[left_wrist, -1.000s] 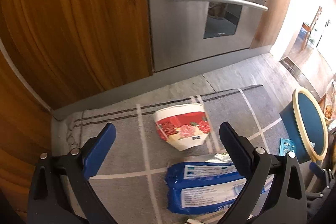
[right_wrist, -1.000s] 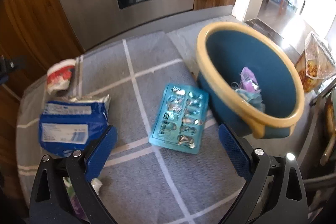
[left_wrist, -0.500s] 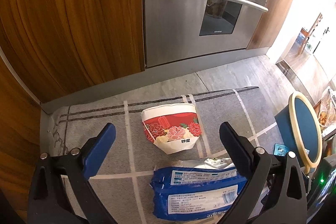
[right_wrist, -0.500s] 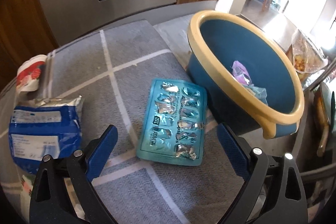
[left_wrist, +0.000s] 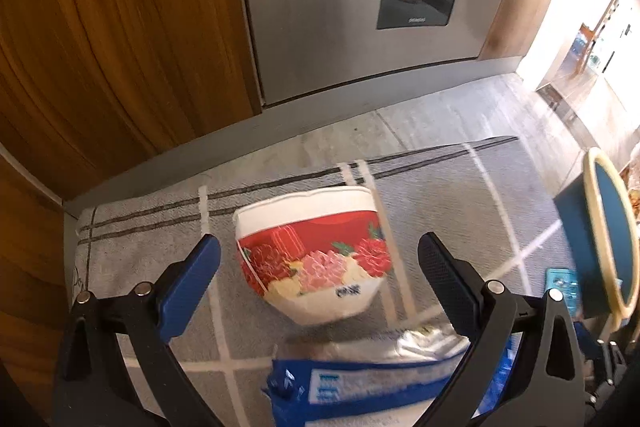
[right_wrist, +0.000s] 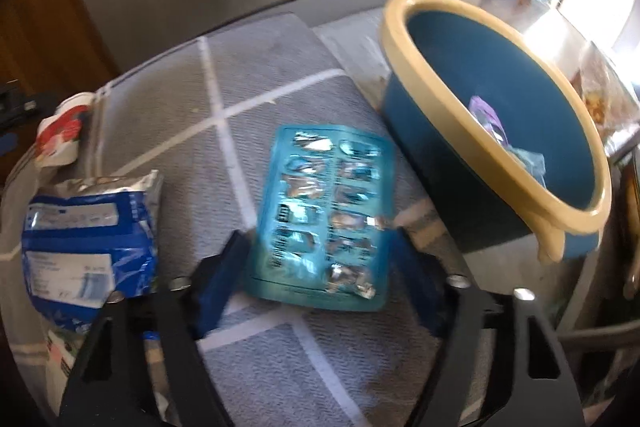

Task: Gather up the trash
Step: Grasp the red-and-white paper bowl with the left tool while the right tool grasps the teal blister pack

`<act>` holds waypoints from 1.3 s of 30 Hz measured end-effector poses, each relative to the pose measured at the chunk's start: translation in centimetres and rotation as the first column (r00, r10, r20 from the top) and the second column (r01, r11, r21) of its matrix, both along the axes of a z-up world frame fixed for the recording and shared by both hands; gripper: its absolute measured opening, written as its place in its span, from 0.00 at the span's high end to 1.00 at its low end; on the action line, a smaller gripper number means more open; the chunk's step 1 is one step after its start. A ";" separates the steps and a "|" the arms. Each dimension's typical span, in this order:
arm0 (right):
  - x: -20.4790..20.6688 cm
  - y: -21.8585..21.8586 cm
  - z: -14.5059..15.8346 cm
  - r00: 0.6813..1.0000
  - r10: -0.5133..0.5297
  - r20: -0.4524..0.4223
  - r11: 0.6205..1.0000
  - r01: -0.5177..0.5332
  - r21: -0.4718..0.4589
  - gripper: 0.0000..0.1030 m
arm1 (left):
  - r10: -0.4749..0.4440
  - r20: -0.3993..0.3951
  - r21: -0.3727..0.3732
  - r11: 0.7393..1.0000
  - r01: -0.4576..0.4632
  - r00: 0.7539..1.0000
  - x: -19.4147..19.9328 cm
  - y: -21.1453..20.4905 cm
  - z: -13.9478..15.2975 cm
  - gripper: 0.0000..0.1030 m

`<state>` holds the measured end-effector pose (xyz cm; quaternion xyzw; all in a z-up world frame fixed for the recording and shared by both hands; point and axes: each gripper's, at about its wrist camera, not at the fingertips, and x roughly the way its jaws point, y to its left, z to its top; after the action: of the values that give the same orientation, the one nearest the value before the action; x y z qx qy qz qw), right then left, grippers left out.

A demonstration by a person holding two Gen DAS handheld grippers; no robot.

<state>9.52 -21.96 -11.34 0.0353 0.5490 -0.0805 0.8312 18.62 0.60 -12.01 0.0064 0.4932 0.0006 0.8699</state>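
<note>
Right gripper (right_wrist: pixel 320 247), jaws partly closed around the crinkled teal foil blister pack (right_wrist: pixel 322 215) on the grey woven rug (right_wrist: pixel 256 75). Left gripper (left_wrist: pixel 320 263), jaws wide and empty, frames the tipped red floral paper bowl (left_wrist: pixel 312 251).

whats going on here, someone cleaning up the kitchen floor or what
A person with a two-finger tool in each hand is picking trash off a grey rug by the oven. The right tool has its fingers on either side of an empty blue blister pack, apparently closing on it, beside the blue basin that already holds some scraps. The left tool is open, lined up on a floral paper bowl. A blue wrapper lies nearby.
</note>
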 end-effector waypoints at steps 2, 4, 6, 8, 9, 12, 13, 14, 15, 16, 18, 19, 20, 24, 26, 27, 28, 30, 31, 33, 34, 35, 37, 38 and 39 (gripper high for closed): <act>0.1 -0.1 0.1 1.000 0.000 0.004 1.000 0.000 0.010 0.31 | 0.000 -0.018 0.013 1.000 0.000 1.000 0.4 0.0 -0.7 0.05; 0.1 -0.2 0.2 1.000 0.005 0.005 1.000 -0.005 0.010 0.31 | 0.004 -0.038 0.003 1.000 -0.004 0.999 0.6 0.0 -1.3 0.05; 0.2 -0.1 0.3 1.000 0.005 0.006 1.000 -0.005 0.008 0.31 | 0.024 -0.063 -0.016 1.000 -0.025 0.998 0.9 0.3 -2.0 0.05; 0.1 0.2 0.3 1.000 0.004 0.004 1.000 -0.004 0.009 0.31 | 0.029 -0.067 -0.022 0.999 -0.031 0.997 1.1 0.4 -2.2 0.05; 0.2 0.2 0.3 1.000 0.006 0.005 1.000 -0.007 0.008 0.31 | 0.026 -0.065 -0.019 0.999 -0.027 0.998 1.2 0.4 -2.2 0.05; 0.0 -0.2 0.2 1.000 0.016 0.007 1.000 -0.016 0.007 0.31 | 0.007 -0.061 -0.009 1.000 -0.007 0.998 1.5 -0.1 -2.4 0.05; 0.0 -0.1 0.2 1.000 0.018 0.007 1.000 -0.018 0.008 0.31 | 0.006 -0.063 -0.011 1.000 -0.007 0.998 1.6 -0.1 -2.5 0.05; 0.0 -0.1 0.2 1.000 0.019 0.006 1.000 -0.019 0.008 0.31 | 0.007 -0.073 -0.017 1.000 -0.008 0.997 1.7 -0.2 -2.7 0.05; 0.0 -0.1 0.2 1.000 0.019 0.006 1.000 -0.019 0.009 0.31 | 0.011 -0.084 -0.017 1.000 -0.013 0.996 1.9 -0.2 -2.9 0.05; 0.1 -0.2 0.2 1.000 0.021 0.005 1.000 -0.021 0.010 0.31 | 0.019 -0.096 -0.012 1.000 -0.020 0.995 2.1 -0.2 -3.2 0.05; 0.2 -0.2 0.2 1.000 0.024 0.003 1.000 -0.024 0.011 0.31 | 0.019 -0.103 -0.007 1.000 -0.019 0.995 2.3 -0.1 -3.5 0.05; 0.2 -0.3 0.2 1.000 0.026 0.003 1.000 -0.026 0.012 0.31 | 0.019 -0.097 -0.002 1.000 -0.019 0.995 2.3 -0.1 -3.5 0.05; 0.2 -0.3 0.3 1.000 0.027 0.002 1.000 -0.027 0.012 0.31 | 0.020 -0.082 0.010 1.000 -0.020 0.996 2.3 0.0 -3.4 0.05; 0.2 -0.4 0.3 0.999 0.032 0.002 0.999 -0.032 0.013 0.31 | 0.017 -0.072 -0.019 1.000 -0.018 0.997 2.2 0.3 -3.1 0.10; 0.1 -0.4 0.4 1.000 0.031 0.002 0.999 -0.031 0.013 0.31 | 0.015 -0.080 -0.023 1.000 -0.017 0.997 2.1 0.3 -3.2 0.10; 0.1 -0.4 0.4 0.999 0.032 0.002 0.999 -0.032 0.012 0.31 | 0.013 -0.080 -0.025 1.000 -0.015 0.997 1.9 0.4 -3.2 0.10; 0.1 -0.3 0.4 0.999 0.034 0.003 0.999 -0.034 0.008 0.31 | 0.013 -0.073 -0.016 1.000 -0.014 0.997 1.8 0.4 -3.1 0.10; 0.1 -0.3 0.5 0.999 0.041 0.005 0.999 -0.041 0.005 0.31 | 0.013 -0.073 -0.013 1.000 -0.014 0.997 1.6 0.3 -3.0 0.11; 0.1 -0.2 0.5 0.999 0.043 0.008 0.999 -0.043 0.003 0.31 | 0.009 -0.067 -0.009 1.000 -0.009 0.998 1.4 0.3 -2.8 0.20; 0.0 0.0 0.7 0.999 0.047 0.014 0.999 -0.047 0.002 0.31 | -0.010 -0.037 0.003 1.000 0.010 0.999 1.1 -0.1 -1.9 0.35; 0.1 0.0 0.7 0.999 0.048 0.015 0.999 -0.048 0.003 0.31 | -0.024 -0.035 0.006 1.000 0.024 0.999 1.0 -0.3 -1.5 0.50; 0.1 0.1 0.8 0.999 0.051 0.017 0.999 -0.051 0.007 0.31 | -0.028 -0.043 0.007 1.000 0.028 0.999 1.0 -0.3 -1.4 0.51; 0.0 0.3 1.0 0.998 0.063 0.020 0.998 -0.063 0.011 0.31 | -0.025 -0.076 -0.012 1.000 0.024 0.997 0.7 -0.2 -1.5 0.51; -0.1 0.3 1.0 0.998 0.067 0.019 0.998 -0.067 0.012 0.31 | -0.023 -0.081 -0.021 1.000 0.022 0.996 0.6 -0.1 -1.5 0.51; -0.3 0.3 1.0 0.997 0.069 0.021 0.998 -0.069 0.012 0.31 | -0.020 -0.081 -0.022 1.000 0.018 0.997 0.3 0.0 -1.4 0.51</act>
<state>9.25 -21.70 -10.31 0.0226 0.5419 -0.0478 0.8388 18.91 0.60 -13.46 0.0020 0.5280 -0.0130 0.8491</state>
